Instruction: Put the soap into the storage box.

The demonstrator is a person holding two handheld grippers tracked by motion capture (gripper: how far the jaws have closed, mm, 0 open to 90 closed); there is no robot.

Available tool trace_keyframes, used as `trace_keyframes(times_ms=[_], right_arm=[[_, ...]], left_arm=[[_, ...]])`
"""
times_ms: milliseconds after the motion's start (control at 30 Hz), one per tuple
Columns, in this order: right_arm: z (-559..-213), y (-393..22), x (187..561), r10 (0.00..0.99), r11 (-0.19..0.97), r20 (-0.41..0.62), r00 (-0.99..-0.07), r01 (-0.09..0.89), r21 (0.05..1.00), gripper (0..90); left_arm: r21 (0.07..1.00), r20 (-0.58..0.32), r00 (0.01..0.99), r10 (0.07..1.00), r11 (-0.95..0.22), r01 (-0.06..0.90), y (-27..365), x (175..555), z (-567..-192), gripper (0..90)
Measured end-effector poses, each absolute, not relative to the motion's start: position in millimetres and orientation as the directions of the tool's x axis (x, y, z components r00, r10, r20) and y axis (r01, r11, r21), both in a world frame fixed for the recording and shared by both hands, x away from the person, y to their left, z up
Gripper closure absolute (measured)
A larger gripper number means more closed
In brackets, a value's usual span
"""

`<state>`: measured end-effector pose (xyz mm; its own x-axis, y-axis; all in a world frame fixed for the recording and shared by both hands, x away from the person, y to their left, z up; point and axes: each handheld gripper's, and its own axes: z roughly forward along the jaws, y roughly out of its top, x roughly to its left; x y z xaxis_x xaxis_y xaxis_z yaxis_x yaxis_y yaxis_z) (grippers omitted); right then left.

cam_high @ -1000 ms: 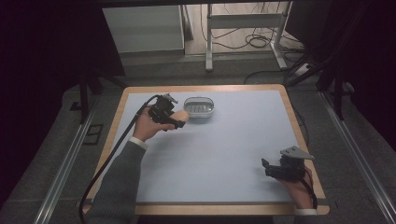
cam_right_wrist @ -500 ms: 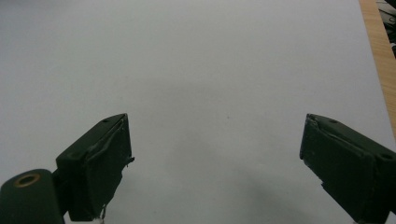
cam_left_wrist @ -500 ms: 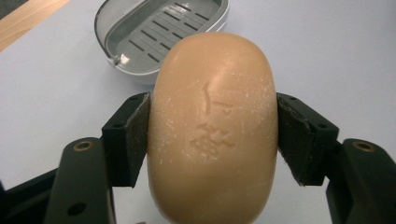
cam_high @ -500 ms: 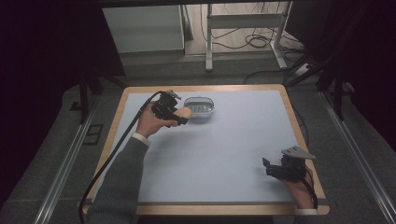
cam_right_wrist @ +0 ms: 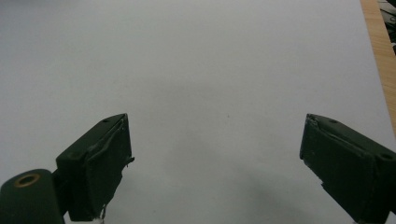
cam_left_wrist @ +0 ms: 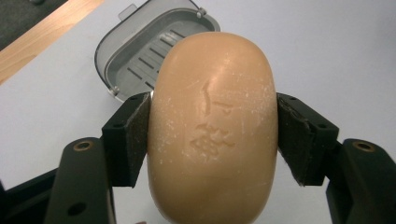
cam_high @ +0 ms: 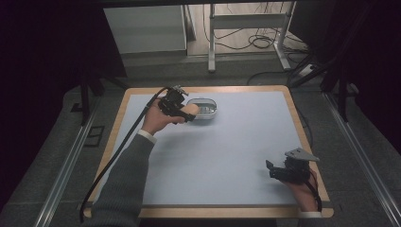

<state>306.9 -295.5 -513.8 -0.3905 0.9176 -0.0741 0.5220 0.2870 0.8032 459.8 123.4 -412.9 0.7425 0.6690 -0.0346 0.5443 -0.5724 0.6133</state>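
An oval tan bar of soap (cam_left_wrist: 212,126) is clamped between the jaws of my left gripper (cam_left_wrist: 214,135), which is shut on it. In the high view the left gripper (cam_high: 182,112) holds the soap (cam_high: 191,110) just left of a grey soap dish (cam_high: 206,108) at the back of the table. The dish (cam_left_wrist: 140,56) has a slatted bottom and lies beyond the soap, partly hidden by it. My right gripper (cam_high: 273,171) rests low near the front right of the table. Its jaws (cam_right_wrist: 215,163) stand wide open over bare mat.
A pale blue mat (cam_high: 227,146) covers the wooden table (cam_high: 302,123). The left gripper's black cable (cam_high: 118,156) trails along the sleeve to the front left. Behind the table are metal legs and cables on the floor (cam_high: 255,42).
The left gripper with the soap has edged slightly toward the dish. The right gripper has stayed in place.
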Motion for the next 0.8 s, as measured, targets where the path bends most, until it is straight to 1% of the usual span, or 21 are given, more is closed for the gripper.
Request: trace_keyframes(times_ms=[133, 567, 767, 800], right_arm=[[-514.3, -295.2, 307.1, 0.917, 0.291, -0.076, -0.392, 0.523, 0.801, 8.8], [-515.0, -295.7, 307.6, 0.917, 0.291, -0.076, -0.392, 0.525, 0.800, 8.8], [-515.2, -296.2, 307.8, 0.917, 0.289, -0.075, -0.391, 0.526, 0.800, 8.8], [-515.2, -296.2, 307.7, 0.917, 0.288, -0.072, -0.392, 0.526, 0.800, 8.8]], left_arm=[[0.608, -0.020, 0.745, 0.666, -0.583, 0.538, 119.3, 462.7, -410.0, 32.4], [0.593, -0.022, 0.758, 0.652, -0.602, 0.535, 106.4, 482.3, -416.6, 32.4], [0.575, -0.006, 0.763, 0.646, -0.623, 0.531, 101.1, 492.1, -419.7, 32.4], [0.575, 0.008, 0.766, 0.643, -0.629, 0.523, 99.0, 495.4, -420.6, 32.4]])
